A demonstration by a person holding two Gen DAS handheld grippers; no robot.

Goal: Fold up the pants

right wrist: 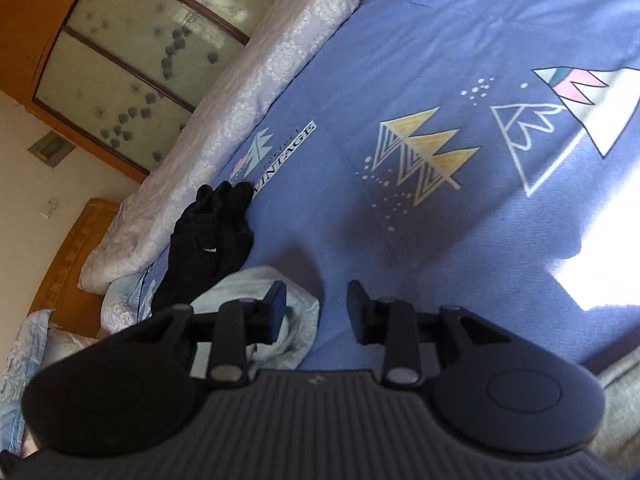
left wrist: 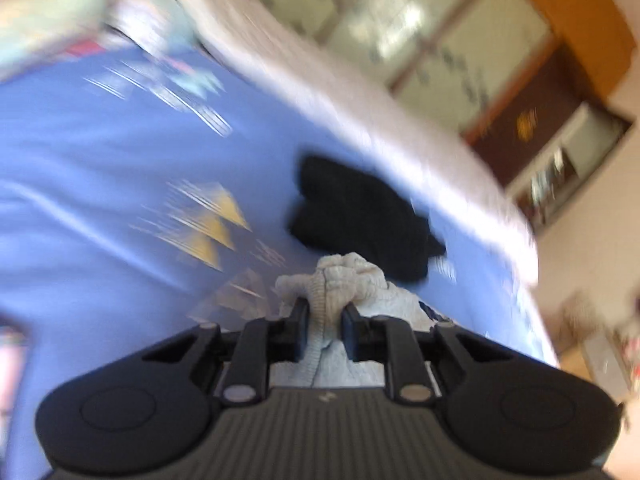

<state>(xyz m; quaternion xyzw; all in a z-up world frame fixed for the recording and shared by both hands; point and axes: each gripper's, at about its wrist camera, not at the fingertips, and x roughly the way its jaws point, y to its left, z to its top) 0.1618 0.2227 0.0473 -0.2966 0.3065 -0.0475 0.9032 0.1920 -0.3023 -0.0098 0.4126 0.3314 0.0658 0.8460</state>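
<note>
Pale grey ribbed knit: the pants (left wrist: 340,280), bunched at the near edge of the bed, one gathered fold pinched between the pads of the left claw (left wrist: 325,320). The fabric rises just beyond the fingertips in a crumpled lump and runs back under the claw body. In the right wrist view the same garment shows as a pale heap (right wrist: 276,312) at the near left, behind the left finger of the right claw (right wrist: 317,308).

Left claw: closed on the pants fold, both pads pressing the cloth. This view is smeared by motion blur.

Right claw: jaws parted with nothing between them, held over bare sheet; the pants lie just to its left, apart from its pads.

Blue bed sheet (right wrist: 400,80): printed with yellow striped trees (right wrist: 424,156), white outlined mountains and a "VINTAGE" label (right wrist: 286,154); sunlit patch at near right.

Black garment (left wrist: 360,216): crumpled pile on the sheet, just beyond the pants and near the far edge of the bed; also seen in the right wrist view (right wrist: 212,236), touching the pale heap.

Lilac patterned quilt (right wrist: 248,96): rolled along the far side of the bed.

Wooden wardrobe with frosted flower-print glass doors (right wrist: 132,72): beyond the quilt.
</note>
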